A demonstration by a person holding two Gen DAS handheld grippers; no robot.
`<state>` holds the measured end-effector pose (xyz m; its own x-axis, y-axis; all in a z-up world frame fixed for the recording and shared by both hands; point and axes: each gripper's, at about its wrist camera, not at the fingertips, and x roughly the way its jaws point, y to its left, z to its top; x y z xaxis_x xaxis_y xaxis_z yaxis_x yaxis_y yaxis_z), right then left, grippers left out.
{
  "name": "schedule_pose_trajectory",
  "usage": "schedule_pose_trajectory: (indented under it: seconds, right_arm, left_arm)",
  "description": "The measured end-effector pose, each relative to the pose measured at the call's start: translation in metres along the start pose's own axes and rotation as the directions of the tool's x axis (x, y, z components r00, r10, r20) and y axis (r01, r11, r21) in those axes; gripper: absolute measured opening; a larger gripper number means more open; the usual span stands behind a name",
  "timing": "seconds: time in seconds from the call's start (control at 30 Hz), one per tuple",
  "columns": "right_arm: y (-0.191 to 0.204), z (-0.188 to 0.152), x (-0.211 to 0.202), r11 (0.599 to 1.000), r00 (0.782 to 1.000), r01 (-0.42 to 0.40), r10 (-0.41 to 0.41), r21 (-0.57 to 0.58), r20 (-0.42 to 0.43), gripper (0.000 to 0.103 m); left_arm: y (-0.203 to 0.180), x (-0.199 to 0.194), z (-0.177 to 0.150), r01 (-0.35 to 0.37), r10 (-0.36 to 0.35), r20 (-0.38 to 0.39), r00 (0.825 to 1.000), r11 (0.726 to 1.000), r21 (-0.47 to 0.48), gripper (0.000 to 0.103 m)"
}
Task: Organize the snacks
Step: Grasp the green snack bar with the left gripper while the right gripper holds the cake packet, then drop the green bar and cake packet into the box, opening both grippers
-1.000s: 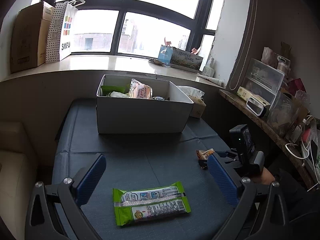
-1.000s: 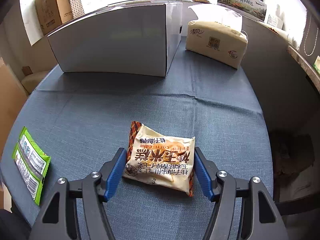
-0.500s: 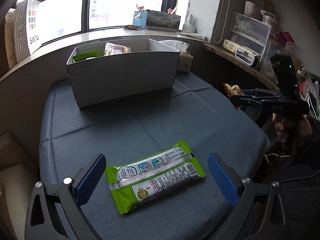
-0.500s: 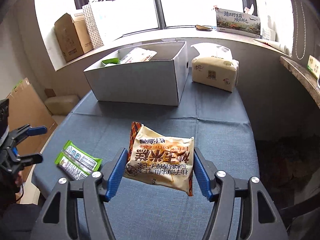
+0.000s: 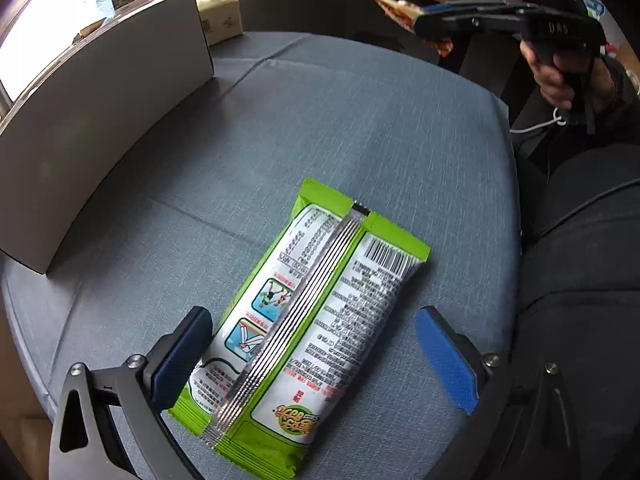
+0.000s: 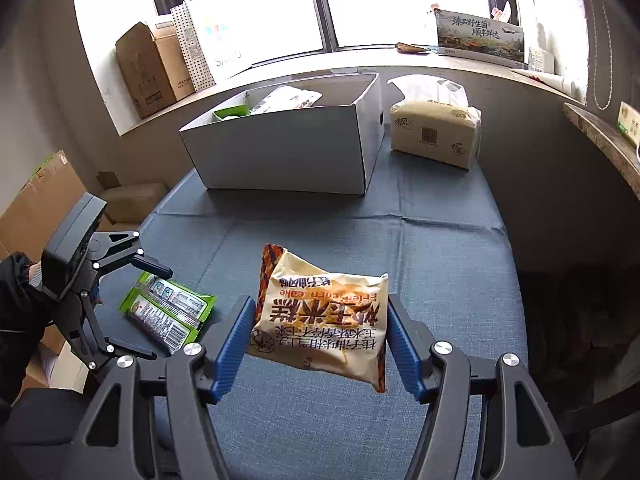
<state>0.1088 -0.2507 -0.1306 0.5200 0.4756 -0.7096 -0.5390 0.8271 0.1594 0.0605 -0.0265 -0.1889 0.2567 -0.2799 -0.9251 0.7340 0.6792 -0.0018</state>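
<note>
We take the box (image 6: 292,148) as our landmark: it stands on the table (image 6: 440,264), toward the far edge. Just to its right sits the tissue pack (image 6: 436,136), also on the table. Inside the box we see several packets (image 6: 286,98). Behind it runs the sill (image 6: 400,62), bearing a carton (image 6: 146,70) and bag (image 6: 206,40) at the left. Before the box, held above the table, is the cake packet (image 6: 324,316) between our right gripper (image 6: 322,348) fingers. Before the box to the left, the flat packet (image 5: 308,320) lies on the table between the spread fingers of our left gripper (image 5: 316,360).
</note>
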Motion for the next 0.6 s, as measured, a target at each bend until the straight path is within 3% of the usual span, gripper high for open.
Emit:
schedule_pose_trajectory:
  seconds: [0.3,0.33,0.37,0.43,0.5,0.53,0.6]
  right_arm:
    - [-0.002,-0.004,0.006,1.0,1.0,-0.006,0.006,0.011,-0.018,0.069]
    - [0.0,-0.005,0.006,1.0,1.0,-0.007,0.007,0.008,-0.02,0.069]
    - [0.001,-0.005,0.007,1.0,1.0,-0.008,0.008,0.004,-0.022,0.069]
    - [0.003,-0.007,0.008,1.0,1.0,-0.008,0.008,0.0,-0.023,0.069]
    - [0.003,-0.007,0.01,1.0,1.0,-0.01,0.01,0.005,-0.026,0.069]
    - [0.003,-0.007,0.011,1.0,1.0,-0.011,0.011,0.005,-0.029,0.069]
    - [0.002,-0.006,0.012,1.0,0.999,-0.012,0.012,0.005,-0.033,0.069]
  left_arm:
    - [0.014,0.011,0.003,0.011,-0.01,0.05,0.999,1.0,-0.025,0.103]
    - [0.015,0.008,0.002,-0.013,0.016,0.067,0.998,0.999,-0.048,0.094]
    - [0.018,0.004,0.002,-0.038,0.048,0.095,0.994,0.994,-0.104,0.071]
    - [0.025,-0.002,-0.002,-0.039,0.073,0.132,0.989,0.968,-0.247,0.066]
    - [0.02,-0.008,-0.008,-0.042,0.1,0.186,0.977,0.954,-0.297,0.065]
    - [0.019,-0.011,-0.01,-0.058,0.133,0.205,0.97,0.941,-0.334,0.064]
    - [0.018,-0.029,-0.013,-0.022,0.156,0.29,0.944,0.908,-0.417,0.064]
